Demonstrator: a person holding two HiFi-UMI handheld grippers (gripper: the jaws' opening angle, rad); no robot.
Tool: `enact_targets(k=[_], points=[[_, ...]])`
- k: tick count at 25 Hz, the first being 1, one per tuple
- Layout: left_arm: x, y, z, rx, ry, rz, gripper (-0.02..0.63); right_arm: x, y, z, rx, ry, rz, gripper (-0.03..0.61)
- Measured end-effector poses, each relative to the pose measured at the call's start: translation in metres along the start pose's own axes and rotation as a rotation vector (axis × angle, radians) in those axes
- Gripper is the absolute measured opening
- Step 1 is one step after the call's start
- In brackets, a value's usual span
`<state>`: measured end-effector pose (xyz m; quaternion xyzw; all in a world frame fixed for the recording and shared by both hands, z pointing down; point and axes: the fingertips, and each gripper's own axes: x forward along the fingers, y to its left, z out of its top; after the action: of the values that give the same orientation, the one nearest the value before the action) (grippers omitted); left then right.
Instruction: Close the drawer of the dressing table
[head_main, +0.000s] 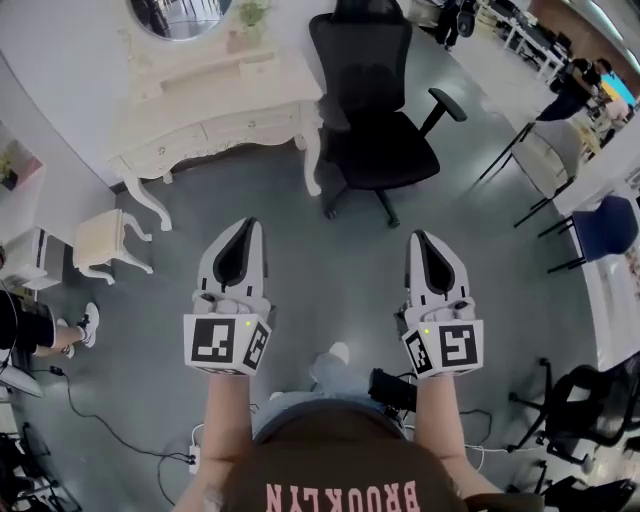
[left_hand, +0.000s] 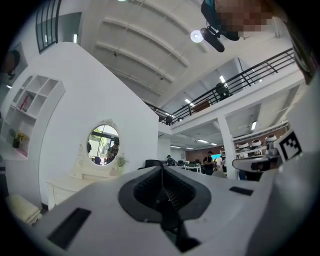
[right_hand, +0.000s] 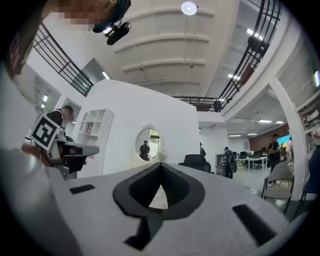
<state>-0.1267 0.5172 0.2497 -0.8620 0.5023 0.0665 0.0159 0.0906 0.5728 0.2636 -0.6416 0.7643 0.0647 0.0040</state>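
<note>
Left gripper and right gripper point forward, fingers together, empty.

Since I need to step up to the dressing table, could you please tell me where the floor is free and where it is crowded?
The grey floor in front of the dressing table is bare, bordered by the stool on the left. The office chair crowds the table's right end. Cables clutter the lower left.

Cream dressing table, black chair, grey floor
</note>
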Motion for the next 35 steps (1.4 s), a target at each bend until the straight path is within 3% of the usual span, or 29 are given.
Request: enact_targets(k=[7,16,23,35], points=[[0.056,-0.015,-0.007,-0.001,-0.003,0.07,0.009,0.052,-0.048,-0.008,-0.032,0.009,0.091,-0.002],[0.103,0.002,-0.025,0.018,0.003,0.113,0.009,0.108,-0.063,-0.031,-0.042,0.031,0.156,-0.002],[0.173,0.049,-0.037,0.012,-0.009,0.129,0.009,0.187,-0.074,-0.048,-0.061,0.036,0.164,-0.002],[0.326,0.17,-0.048,0.011,-0.003,0.113,0.009,0.386,-0.071,-0.054,-0.062,0.029,0.185,-0.002]])
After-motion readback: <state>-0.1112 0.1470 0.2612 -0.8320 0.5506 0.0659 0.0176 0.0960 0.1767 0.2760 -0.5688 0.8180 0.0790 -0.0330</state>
